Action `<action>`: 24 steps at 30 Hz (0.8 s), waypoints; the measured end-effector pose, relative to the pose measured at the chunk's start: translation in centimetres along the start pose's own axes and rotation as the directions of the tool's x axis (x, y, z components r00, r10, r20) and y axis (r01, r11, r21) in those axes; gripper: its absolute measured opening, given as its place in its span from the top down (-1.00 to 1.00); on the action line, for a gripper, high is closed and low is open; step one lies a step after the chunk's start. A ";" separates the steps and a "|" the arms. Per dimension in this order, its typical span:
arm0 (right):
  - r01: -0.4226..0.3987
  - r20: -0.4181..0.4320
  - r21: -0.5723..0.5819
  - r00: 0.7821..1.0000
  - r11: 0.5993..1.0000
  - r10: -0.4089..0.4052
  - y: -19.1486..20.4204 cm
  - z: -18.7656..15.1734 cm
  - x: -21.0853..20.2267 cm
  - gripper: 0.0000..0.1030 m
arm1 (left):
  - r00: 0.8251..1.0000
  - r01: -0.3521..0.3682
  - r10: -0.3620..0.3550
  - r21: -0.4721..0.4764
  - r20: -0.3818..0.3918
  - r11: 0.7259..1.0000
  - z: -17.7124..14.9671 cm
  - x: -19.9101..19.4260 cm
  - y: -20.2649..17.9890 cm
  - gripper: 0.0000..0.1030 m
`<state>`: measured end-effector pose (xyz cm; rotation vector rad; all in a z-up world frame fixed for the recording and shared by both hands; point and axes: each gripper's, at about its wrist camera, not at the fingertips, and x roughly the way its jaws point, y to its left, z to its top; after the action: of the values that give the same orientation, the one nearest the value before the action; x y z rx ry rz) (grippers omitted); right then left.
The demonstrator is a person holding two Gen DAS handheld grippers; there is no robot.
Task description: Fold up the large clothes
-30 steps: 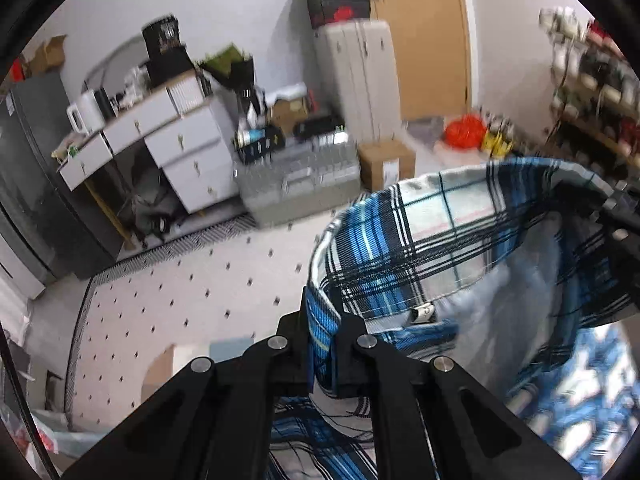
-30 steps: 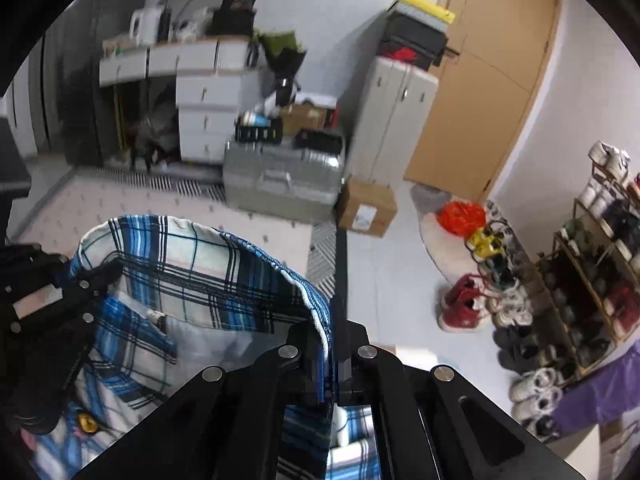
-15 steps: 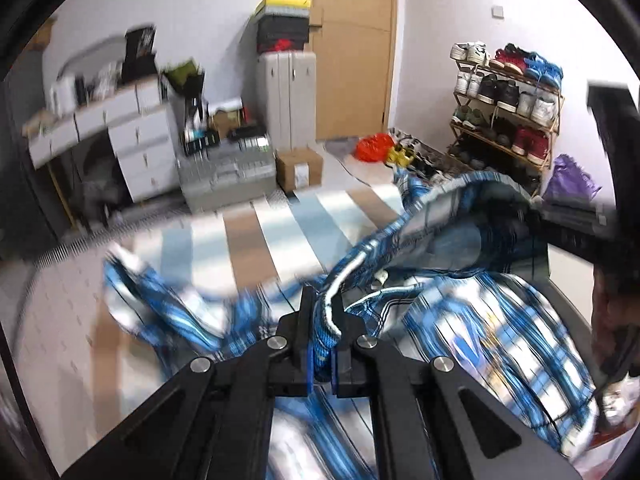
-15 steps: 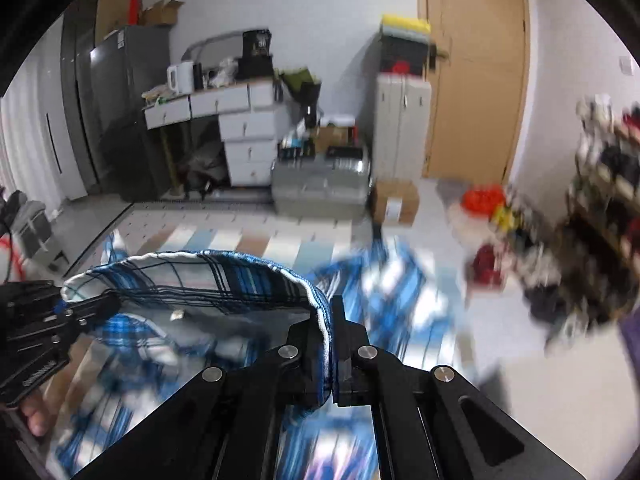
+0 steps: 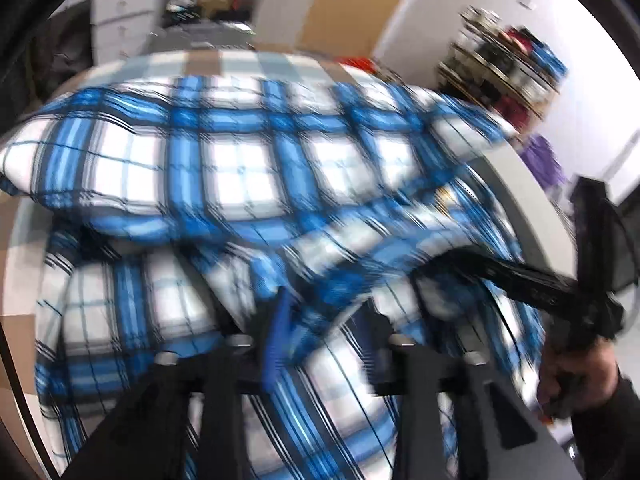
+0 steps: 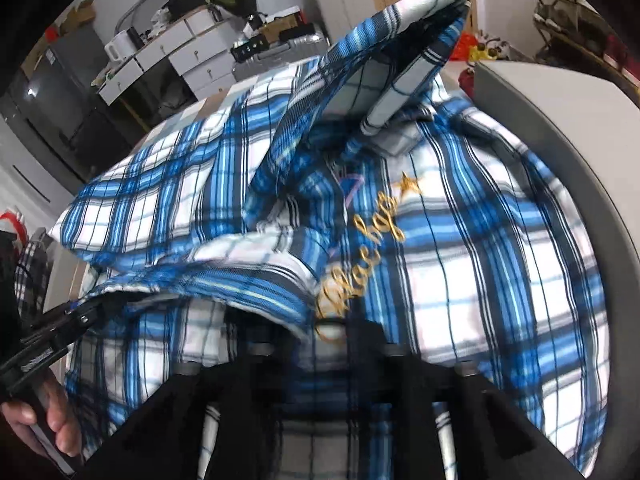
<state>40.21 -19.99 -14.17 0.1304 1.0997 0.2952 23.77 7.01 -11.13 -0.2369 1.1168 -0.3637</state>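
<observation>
Across the grey tabletop (image 6: pixel 568 92) sprawls the blue-and-white plaid shirt (image 6: pixel 460 264), and it's bunched, not flat: one flap stands up in a peak toward the far edge, another rolls over in a thick fold nearer the cameras. Gold script embroidery (image 6: pixel 368 248) with a little star shows on the panel lying flat.

Left hand-held gripper (image 5: pixel 320 332) now: its jaws have just been opening, and they stand parted with plaid cloth and a bright blue edge lying in the gap; the picture is blurred, so whether either pad touches the fabric I cannot tell. Right hand-held gripper (image 6: pixel 320 344): same story, jaws just opened, parted over the shirt with a rolled fold of fabric lying across the gap, nothing pinched.

Each wrist view catches the other tool, with a hand (image 5: pixel 576 380) wrapped around its handle at the frame edge. Behind the tabletop sit white drawers (image 6: pixel 192 56) and a shoe rack (image 5: pixel 508 60).
</observation>
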 end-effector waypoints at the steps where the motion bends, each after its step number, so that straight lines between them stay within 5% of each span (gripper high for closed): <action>1: 0.000 -0.016 -0.009 1.000 1.000 0.000 -0.1 -0.1 -0.1 -0.14 | 1.000 0.017 -0.017 0.036 -0.016 0.999 -0.2 -0.5 -0.5 0.20; 6: 0.007 -0.013 -0.076 1.000 0.997 -0.008 -0.5 0.2 -2.9 -0.19 | 0.998 0.043 -0.052 0.258 0.027 0.965 -1.3 -4.9 -2.9 0.19; 10: -0.002 0.099 -0.133 0.995 0.991 0.016 0.4 3.5 -7.2 -0.43 | 0.986 -0.096 0.044 0.328 0.164 0.940 3.0 -8.0 -3.0 0.06; 15: 0.058 0.201 -0.243 0.980 0.968 -0.008 5.0 11.3 -8.1 -0.81 | 0.973 -0.190 0.159 0.189 0.168 0.963 10.0 -6.6 1.1 0.00; 20: 0.105 0.051 -0.304 0.994 0.947 -0.094 6.3 17.5 -0.5 -0.77 | 0.982 -0.183 0.180 0.051 0.061 0.982 11.5 -1.9 6.2 0.00; 24: 0.179 -0.102 -0.329 0.969 0.927 -0.224 1.7 15.1 5.6 -0.72 | 0.984 -0.175 0.174 -0.017 -0.038 0.984 8.8 1.7 9.6 0.00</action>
<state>55.72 -16.11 -11.77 -0.2948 1.1778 0.2951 33.98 15.13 -12.34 -0.1493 1.1686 -0.2018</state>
